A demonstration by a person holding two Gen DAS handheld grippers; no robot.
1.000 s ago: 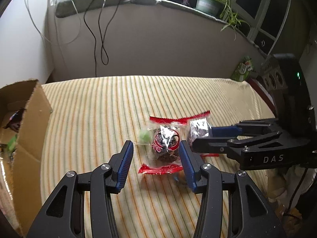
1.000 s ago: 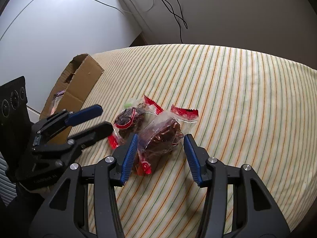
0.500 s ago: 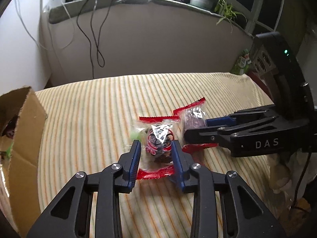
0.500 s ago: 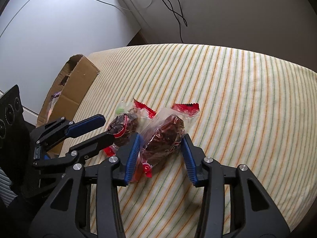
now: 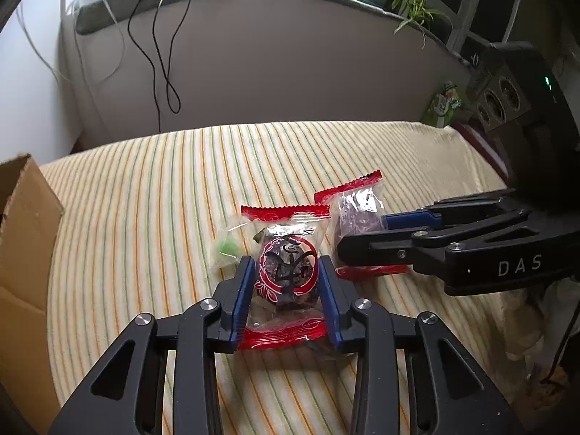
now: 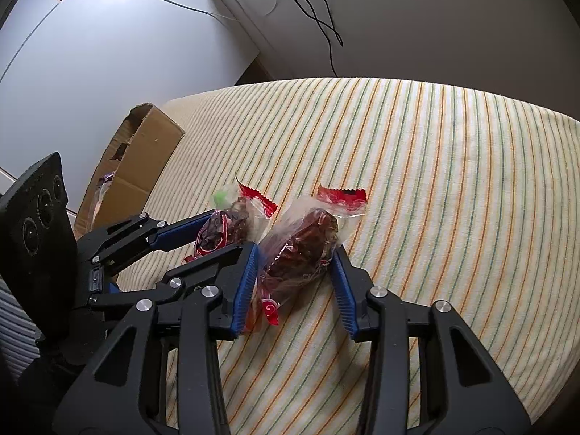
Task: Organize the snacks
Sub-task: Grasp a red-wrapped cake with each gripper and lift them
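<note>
Two clear snack packets with red ends and dark fruit inside lie on a striped cloth. My left gripper (image 5: 285,272) is shut on the nearer packet (image 5: 286,272); it also shows in the right wrist view (image 6: 224,230). My right gripper (image 6: 295,253) is shut on the second packet (image 6: 301,244), which shows in the left wrist view (image 5: 353,212) with the right gripper (image 5: 359,233) coming in from the right. A small green-filled clear packet (image 5: 226,248) lies just left of the first packet.
An open cardboard box (image 5: 21,239) with snacks inside stands at the left edge of the striped cloth (image 5: 163,199); it also shows in the right wrist view (image 6: 141,159). A green packet (image 5: 444,103) stands at the far right. Cables hang on the wall behind.
Both grippers have moved forward around their packets and their jaws have closed onto them. The packets now look slightly raised and tilted.
</note>
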